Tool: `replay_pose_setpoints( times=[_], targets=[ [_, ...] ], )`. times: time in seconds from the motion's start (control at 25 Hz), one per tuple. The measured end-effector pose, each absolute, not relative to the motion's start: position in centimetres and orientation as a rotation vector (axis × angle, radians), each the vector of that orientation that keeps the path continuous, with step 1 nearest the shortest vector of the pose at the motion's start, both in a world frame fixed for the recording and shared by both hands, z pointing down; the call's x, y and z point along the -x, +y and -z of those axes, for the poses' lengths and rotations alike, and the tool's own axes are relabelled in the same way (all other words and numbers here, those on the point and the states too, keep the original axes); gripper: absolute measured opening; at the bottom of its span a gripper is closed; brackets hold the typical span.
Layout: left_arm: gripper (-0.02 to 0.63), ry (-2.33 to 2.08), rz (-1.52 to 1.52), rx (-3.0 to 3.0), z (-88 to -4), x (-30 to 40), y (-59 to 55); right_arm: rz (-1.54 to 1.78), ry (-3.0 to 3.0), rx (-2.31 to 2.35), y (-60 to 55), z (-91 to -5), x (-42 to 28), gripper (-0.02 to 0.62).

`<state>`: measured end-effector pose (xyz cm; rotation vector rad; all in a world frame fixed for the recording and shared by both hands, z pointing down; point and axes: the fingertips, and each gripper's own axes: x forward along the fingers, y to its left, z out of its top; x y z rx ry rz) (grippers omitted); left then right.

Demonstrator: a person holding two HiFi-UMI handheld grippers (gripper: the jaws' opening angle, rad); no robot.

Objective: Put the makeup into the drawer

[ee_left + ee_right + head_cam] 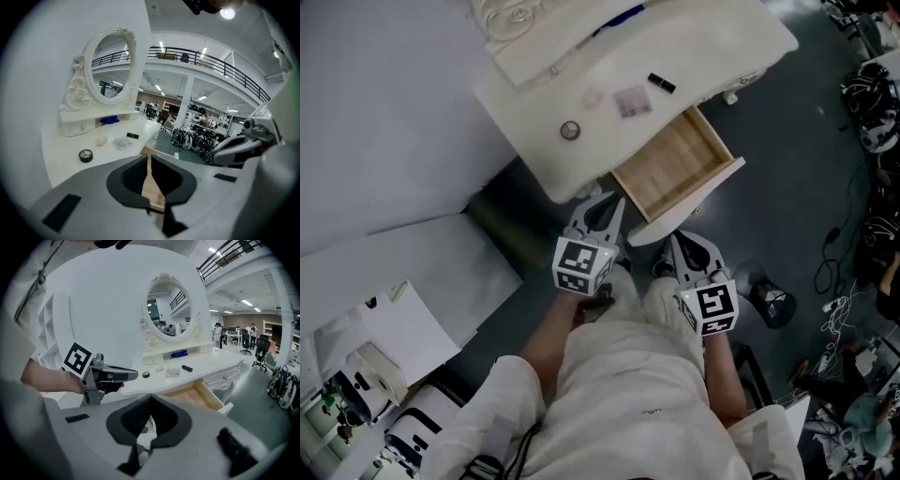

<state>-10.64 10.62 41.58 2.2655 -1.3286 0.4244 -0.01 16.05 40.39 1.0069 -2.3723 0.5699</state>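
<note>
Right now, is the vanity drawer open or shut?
Open: the drawer juts out from the vanity table, its wooden bottom in plain sight.

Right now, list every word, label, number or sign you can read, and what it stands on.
None can be read.
Cube on left gripper: square black-and-white marker, no letters.
Cube on right gripper: the same.
Papers, lower left: any print too small.
Black tube and round compact on the vanity: no legible label.
</note>
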Motion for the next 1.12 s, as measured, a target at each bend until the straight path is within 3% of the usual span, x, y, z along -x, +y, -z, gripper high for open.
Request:
replay_pose_setpoints(
  times=[0.2,0.68,1.12],
  targets=[
    [0.019,-1.375,-0.434,-2.233,-43.3,14.5,8.9,-0.567,-2.339,-1.025,15.7,-40.9,1.8,0.012],
    [0.134,-1.487,-0.444,-2.17,-46.8,21.5,4.1,-0.63,-2.276,-1.012,16.2,-42.9,5.2,0.012],
    [0.269,-1.53,-0.578,-2.147,-50.1,23.7,-0.1,-0.662,-2.271,-1.035,14.1,-44.0,7.7,0.012]
  ],
)
